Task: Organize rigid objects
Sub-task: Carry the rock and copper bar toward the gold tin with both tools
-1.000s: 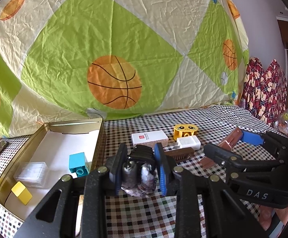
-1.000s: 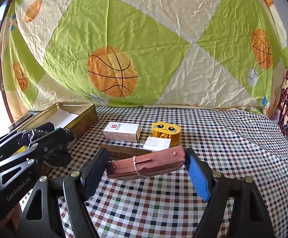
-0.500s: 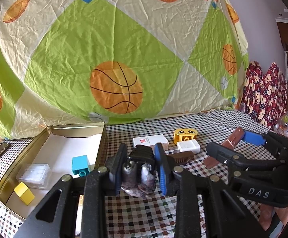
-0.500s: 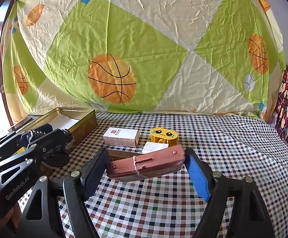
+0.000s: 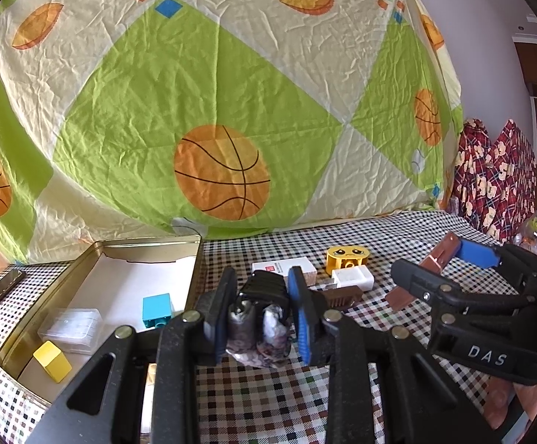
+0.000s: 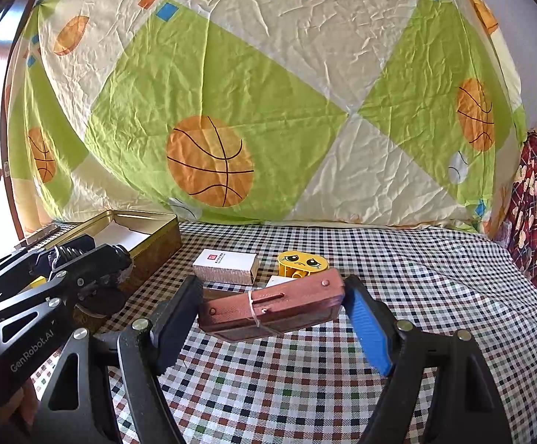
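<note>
My left gripper [image 5: 261, 282] is shut on a black ribbed object [image 5: 259, 318] with two grey wrapped stubs, held just right of the open gold tin [image 5: 194, 259]. My right gripper [image 6: 272, 296] is shut on a reddish-brown case [image 6: 287, 299] bound with a rubber band, held crosswise above the checked cloth. In the left wrist view the right gripper [image 5: 442, 259] and its case [image 5: 405, 296] show at the right. The left gripper [image 6: 98, 249] appears at the left of the right wrist view, beside the tin [image 6: 157, 244].
The tin holds a blue brick [image 5: 156, 307], a yellow block [image 5: 52, 360] and a clear plastic box [image 5: 72, 323]. On the cloth lie a white box [image 5: 276, 268], a yellow face block [image 5: 347, 257], a small white box [image 5: 353, 277] and a brown comb-like piece [image 5: 342, 296]. A basketball-print sheet hangs behind.
Both views have tilted up slightly, so the table objects sit lower in the picture. Both grips are unchanged.
</note>
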Motion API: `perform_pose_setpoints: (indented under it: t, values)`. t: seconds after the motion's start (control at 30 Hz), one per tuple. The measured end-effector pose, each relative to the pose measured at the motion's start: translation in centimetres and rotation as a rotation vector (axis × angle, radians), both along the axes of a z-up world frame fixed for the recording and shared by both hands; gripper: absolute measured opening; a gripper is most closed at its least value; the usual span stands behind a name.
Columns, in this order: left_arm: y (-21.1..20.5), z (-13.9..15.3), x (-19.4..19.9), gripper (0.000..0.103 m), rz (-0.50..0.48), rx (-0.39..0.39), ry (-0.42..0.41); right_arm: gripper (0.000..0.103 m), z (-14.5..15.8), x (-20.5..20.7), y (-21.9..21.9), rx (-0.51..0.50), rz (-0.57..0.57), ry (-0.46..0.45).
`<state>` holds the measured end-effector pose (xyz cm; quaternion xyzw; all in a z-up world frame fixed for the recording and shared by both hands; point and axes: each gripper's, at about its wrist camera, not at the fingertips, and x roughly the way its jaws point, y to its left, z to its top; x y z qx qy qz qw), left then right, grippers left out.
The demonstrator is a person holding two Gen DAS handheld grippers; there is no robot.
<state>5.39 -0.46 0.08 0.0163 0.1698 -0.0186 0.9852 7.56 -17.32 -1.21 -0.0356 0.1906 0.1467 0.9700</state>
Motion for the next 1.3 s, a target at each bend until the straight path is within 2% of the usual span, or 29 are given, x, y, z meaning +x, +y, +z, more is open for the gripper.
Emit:
perform_pose_setpoints:
  t: [0.73,1.3]
  values:
    - [0.3,0.3,-1.5,0.027,0.026,0.006,-0.044,0.079,0.5,-1.4,0.1,0.001,0.011,-0.062]
    - [1.3,0.2,-2.4,0.027,0.047,-0.005,-0.032,0.079,0.7,-1.5,-0.1,0.028,0.024,-0.059]
